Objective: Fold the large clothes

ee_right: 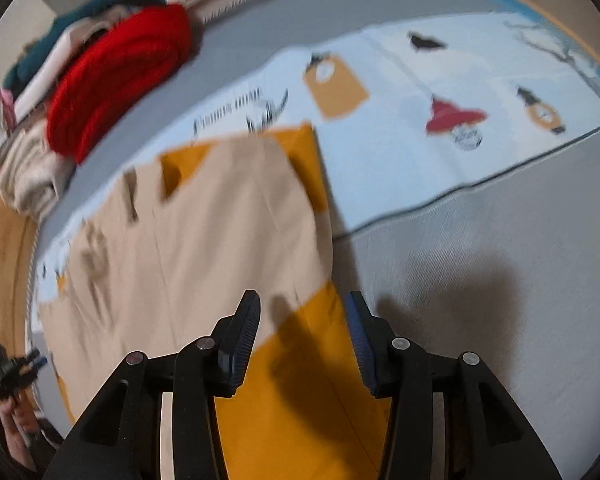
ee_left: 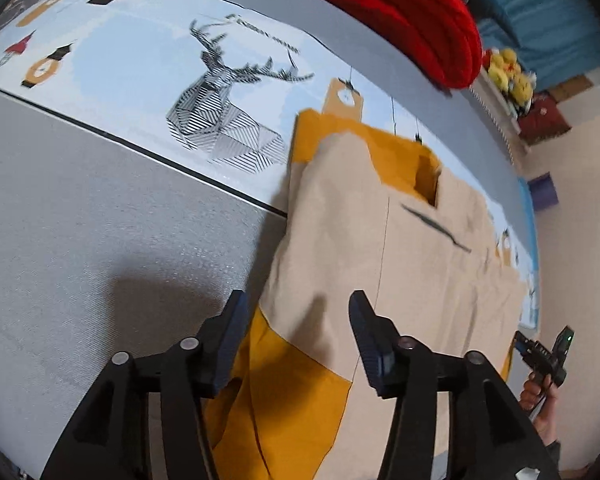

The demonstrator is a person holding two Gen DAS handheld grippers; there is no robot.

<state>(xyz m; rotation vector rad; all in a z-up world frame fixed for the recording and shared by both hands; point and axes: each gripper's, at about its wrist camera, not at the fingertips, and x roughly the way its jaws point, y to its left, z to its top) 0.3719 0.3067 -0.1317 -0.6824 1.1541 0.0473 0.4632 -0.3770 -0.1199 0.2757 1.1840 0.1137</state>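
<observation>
Garment (ee_left: 400, 248), beige over mustard, is lying flat on the bed (ee_left: 80, 216), near edge at 6 o'clock. Probably soft, light, limp; best pinched at the near corners. Left gripper (ee_left: 296, 320) and right gripper (ee_right: 302, 316) are tilting steeply down over it, jaws parted, gripping nothing.

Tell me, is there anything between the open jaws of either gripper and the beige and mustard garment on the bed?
Nothing visible. The left gripper and the right gripper hang with open jaws directly above the garment.
</observation>
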